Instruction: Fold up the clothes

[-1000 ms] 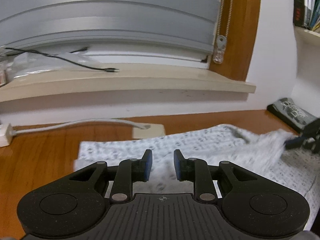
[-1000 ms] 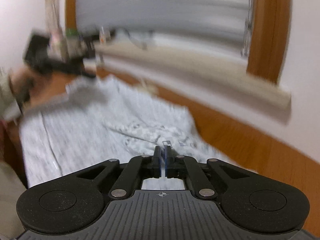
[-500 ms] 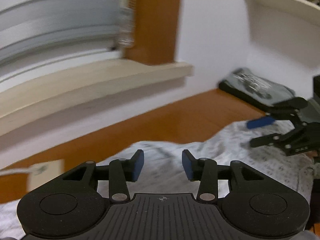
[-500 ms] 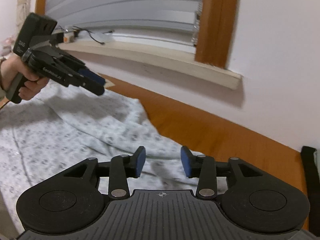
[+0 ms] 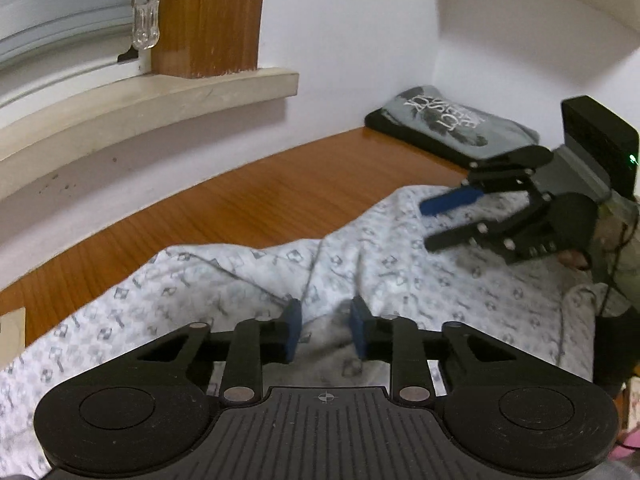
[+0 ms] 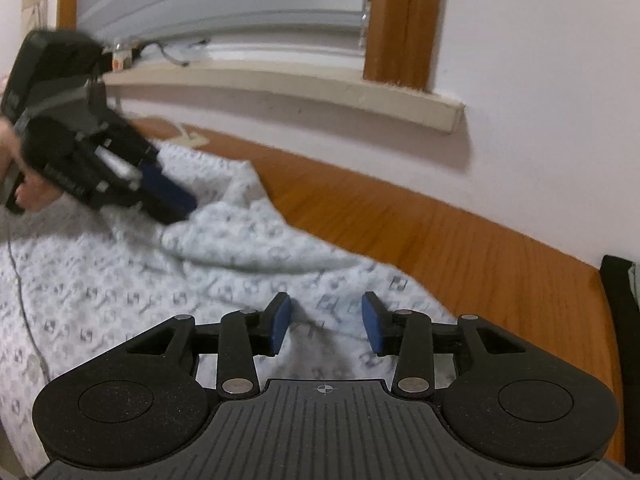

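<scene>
Blue pads face each other across a clear gap on the left gripper [image 5: 323, 330], whose jaws have just been closing and now stand apart over a raised crease of the white patterned garment [image 5: 248, 280]; whether the pads touch the cloth cannot be told, but they do not press on it. Beyond that crease the garment spreads rumpled across the wooden table [image 5: 280, 196], its far edge short of the wall. On the far side of the garment from the left gripper, the right gripper [image 5: 430, 226] hangs just above the cloth with its 2 blue-padded fingers apart, nothing between them, a hand behind it. From its own camera the right gripper [image 6: 325, 324] shows jaws that have just been opening, wide apart above the garment [image 6: 120, 288] near its edge. Past the garment on that side lies bare table [image 6: 460, 248]. The left gripper [image 6: 176, 204] appears blurred at the garment's far part, low over a fold, held by a hand [image 6: 30, 196]. At the table's back corner, well apart from the garment, sits a folded grey printed shirt [image 5: 448, 124] on something black. A pale window sill [image 5: 160, 96] runs above the table.
</scene>
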Tool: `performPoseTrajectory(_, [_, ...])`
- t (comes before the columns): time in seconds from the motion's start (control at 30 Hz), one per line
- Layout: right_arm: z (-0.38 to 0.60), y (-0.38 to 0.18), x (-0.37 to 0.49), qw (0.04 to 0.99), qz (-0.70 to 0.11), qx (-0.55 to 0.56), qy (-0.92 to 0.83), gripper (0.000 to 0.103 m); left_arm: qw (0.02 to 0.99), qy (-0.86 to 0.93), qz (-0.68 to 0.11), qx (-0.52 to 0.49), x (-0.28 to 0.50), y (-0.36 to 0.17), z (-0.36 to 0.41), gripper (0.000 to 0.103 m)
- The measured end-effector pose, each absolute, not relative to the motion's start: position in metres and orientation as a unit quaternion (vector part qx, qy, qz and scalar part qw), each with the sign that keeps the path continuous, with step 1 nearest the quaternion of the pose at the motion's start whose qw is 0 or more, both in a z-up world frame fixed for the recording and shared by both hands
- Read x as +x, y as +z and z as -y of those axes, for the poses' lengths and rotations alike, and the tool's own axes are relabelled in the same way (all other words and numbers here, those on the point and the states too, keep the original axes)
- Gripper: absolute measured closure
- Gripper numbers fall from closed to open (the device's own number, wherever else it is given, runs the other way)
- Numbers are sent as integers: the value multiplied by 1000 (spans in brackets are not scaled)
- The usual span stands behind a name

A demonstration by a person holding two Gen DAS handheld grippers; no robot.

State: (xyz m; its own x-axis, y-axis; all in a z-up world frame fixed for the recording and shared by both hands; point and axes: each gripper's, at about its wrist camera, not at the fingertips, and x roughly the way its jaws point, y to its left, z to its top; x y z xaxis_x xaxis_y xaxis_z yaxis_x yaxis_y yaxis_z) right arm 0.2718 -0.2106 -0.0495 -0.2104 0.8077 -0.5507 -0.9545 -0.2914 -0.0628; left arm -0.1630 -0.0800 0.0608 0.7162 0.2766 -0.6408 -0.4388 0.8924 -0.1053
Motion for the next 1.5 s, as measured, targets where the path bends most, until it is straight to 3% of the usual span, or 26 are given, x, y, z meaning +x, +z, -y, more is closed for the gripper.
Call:
performPoseTrajectory(0.1, [204, -41, 272, 578, -145, -219, 773, 63, 919, 200, -319, -121, -165, 60, 85, 80])
performPoseTrajectory(0.23, [184, -33, 254, 564, -149, -210, 785, 62, 922, 208, -309, -104, -165, 61, 95, 99])
performPoseTrajectory(0.6, [134, -42, 202, 469, -210, -261, 817, 60, 928, 205, -292, -109, -181, 66, 110, 101])
performPoseTrajectory(0.67, [137, -41, 201, 451, -216, -265, 825, 81, 928, 209, -287, -112, -187, 69, 109, 101])
performPoseTrajectory(0.8, [154, -36, 202, 446, -202, -266, 830, 95, 928, 227, -269, -124, -197, 78, 98, 101])
performPoseTrajectory(0.93, [177, -28, 208, 461, -180, -245, 834, 99, 919, 261, -259, -141, -202, 83, 75, 89])
performPoseTrajectory(1.07, [203, -23, 214, 485, -158, -216, 832, 99, 910, 258, -265, -187, -197, 76, 52, 87])
performPoseTrajectory(1.13, [207, -27, 214, 488, -160, -211, 831, 99, 907, 241, -269, -218, -190, 71, 41, 62])
performPoseTrajectory(1.17, [208, -31, 212, 489, -159, -215, 830, 99, 905, 234, -271, -230, -186, 68, 37, 58])
performPoseTrajectory(1.5, [236, -37, 204, 488, -144, -231, 829, 99, 894, 230, -305, -232, -162, 63, 27, 55])
